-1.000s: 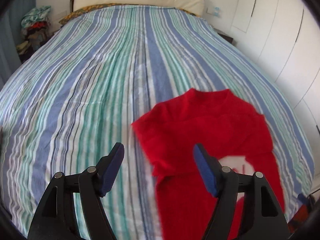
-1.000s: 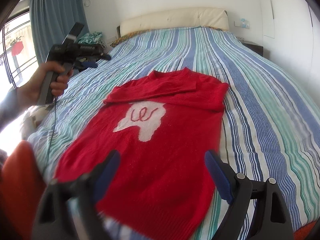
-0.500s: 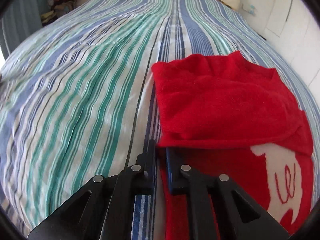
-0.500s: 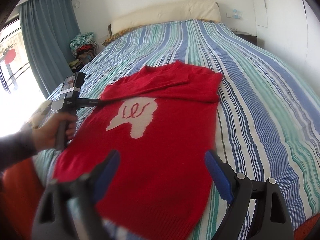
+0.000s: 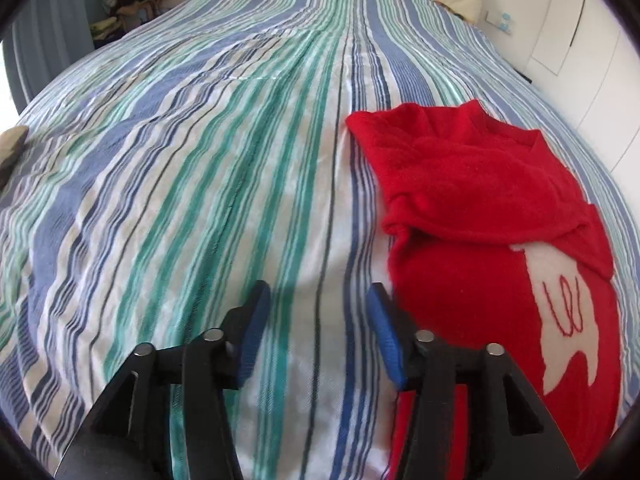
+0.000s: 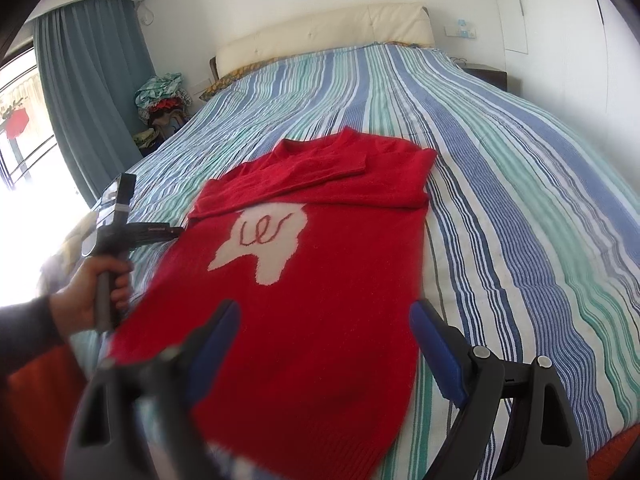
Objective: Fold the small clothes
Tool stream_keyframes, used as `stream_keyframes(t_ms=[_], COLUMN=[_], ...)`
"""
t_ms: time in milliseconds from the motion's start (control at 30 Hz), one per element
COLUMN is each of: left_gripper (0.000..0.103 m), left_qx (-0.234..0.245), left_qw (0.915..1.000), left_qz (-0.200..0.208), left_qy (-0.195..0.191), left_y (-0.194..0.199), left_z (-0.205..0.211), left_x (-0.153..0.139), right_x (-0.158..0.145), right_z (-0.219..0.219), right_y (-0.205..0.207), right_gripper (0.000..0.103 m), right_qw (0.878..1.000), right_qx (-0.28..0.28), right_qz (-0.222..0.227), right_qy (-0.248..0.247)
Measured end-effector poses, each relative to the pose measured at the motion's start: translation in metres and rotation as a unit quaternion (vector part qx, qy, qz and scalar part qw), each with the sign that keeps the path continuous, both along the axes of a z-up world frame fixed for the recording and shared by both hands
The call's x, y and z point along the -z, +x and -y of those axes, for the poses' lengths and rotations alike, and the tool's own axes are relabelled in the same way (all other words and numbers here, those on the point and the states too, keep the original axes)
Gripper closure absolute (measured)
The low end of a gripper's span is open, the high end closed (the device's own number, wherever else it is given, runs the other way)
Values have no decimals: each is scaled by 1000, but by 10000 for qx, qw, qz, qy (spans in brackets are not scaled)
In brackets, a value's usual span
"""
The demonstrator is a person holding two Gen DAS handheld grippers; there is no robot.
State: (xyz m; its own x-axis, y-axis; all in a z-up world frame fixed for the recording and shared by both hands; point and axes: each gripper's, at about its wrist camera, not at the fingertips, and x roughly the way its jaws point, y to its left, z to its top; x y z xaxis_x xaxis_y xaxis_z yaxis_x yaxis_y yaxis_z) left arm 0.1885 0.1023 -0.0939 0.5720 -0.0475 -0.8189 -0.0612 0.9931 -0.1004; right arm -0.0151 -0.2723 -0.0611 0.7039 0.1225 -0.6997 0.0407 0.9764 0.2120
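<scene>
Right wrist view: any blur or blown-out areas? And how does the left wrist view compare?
Right wrist view: the window at left is blown out to white, and the right gripper has its left finger motion-smeared while the sweater stays fairly sharp. Left wrist view: evenly lit, the left gripper crisp, its shadow on the bedspread; fisheye bends the stripes.

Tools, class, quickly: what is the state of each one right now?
Left tool: open, holding nothing, beside the sweater.
Right tool: open, holding nothing, above the sweater.
</scene>
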Motion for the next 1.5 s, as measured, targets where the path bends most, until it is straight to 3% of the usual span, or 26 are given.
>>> stream_keyframes(t_ms=[67, 167, 300, 767, 1500], left_gripper=[29, 24, 20, 19, 19], left_qx=[-174, -317, -364, -405, -453], left_qw=[9998, 9995, 9991, 9972, 9961], left_qz=[15, -40, -43, -96, -286], left_qy=[39, -14, 193, 619, 707], left_y=[-17, -42, -64, -75, -74], left_z=[-16, -32, -35, -31, -35], left_x=[-7, -15, -17, -13, 1], right_x=[-1, -4, -8, -11, -6], right_z=[3, 5, 4, -3, 2], right_y=[-1, -2, -5, -8, -6], right_gripper=[17, 17, 17, 17, 17], right_qw=[10000, 9998, 9994, 9975, 9980], right_qx=[85, 184, 284, 416, 422], right_qz=[20, 73, 141, 178, 96], right_qy=[24, 5, -102, -540, -467])
